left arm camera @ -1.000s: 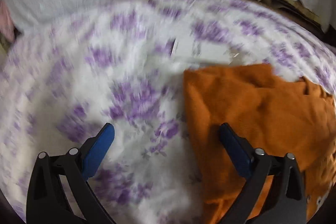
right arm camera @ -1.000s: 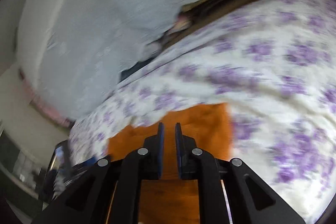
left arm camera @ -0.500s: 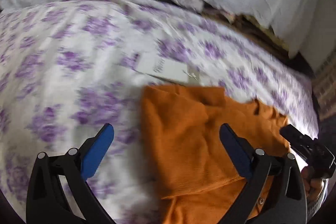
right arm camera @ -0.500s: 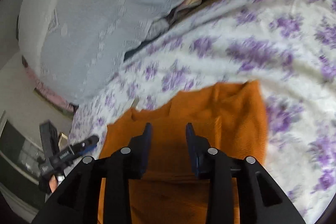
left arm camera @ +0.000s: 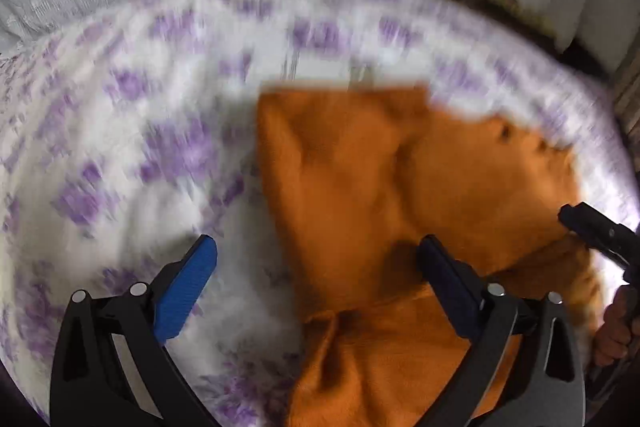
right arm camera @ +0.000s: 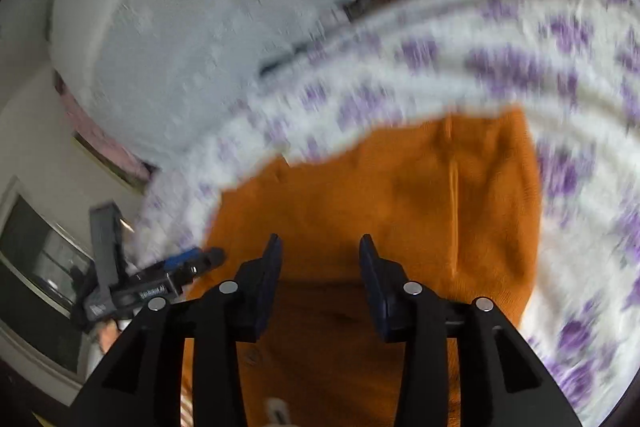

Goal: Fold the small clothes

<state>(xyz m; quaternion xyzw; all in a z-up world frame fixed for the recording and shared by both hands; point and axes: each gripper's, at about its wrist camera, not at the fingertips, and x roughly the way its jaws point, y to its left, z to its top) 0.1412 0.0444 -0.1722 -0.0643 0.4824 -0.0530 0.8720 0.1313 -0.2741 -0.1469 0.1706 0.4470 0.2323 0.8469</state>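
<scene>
The orange garment (left arm camera: 360, 195) lies part-folded on the bed (left arm camera: 120, 147), well inside its edges. Left gripper (left arm camera: 316, 267) and right gripper (right arm camera: 318, 259) both hover spread apart, holding nothing. Risk: a closing finger snags one layer only, dragging the fold askew.

Garment (left arm camera: 360, 195) on bedspread (left arm camera: 120, 147)

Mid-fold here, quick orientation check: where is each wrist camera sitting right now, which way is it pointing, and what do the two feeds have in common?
Left wrist: on the left gripper, looking forward and down over the orange garment; both open fingers show, the right gripper at right.
Right wrist: on the right gripper, over the garment, fingers open; the left gripper enters at left.
Shared: the garment, the purple-flowered bedspread, the pale blanket.
</scene>
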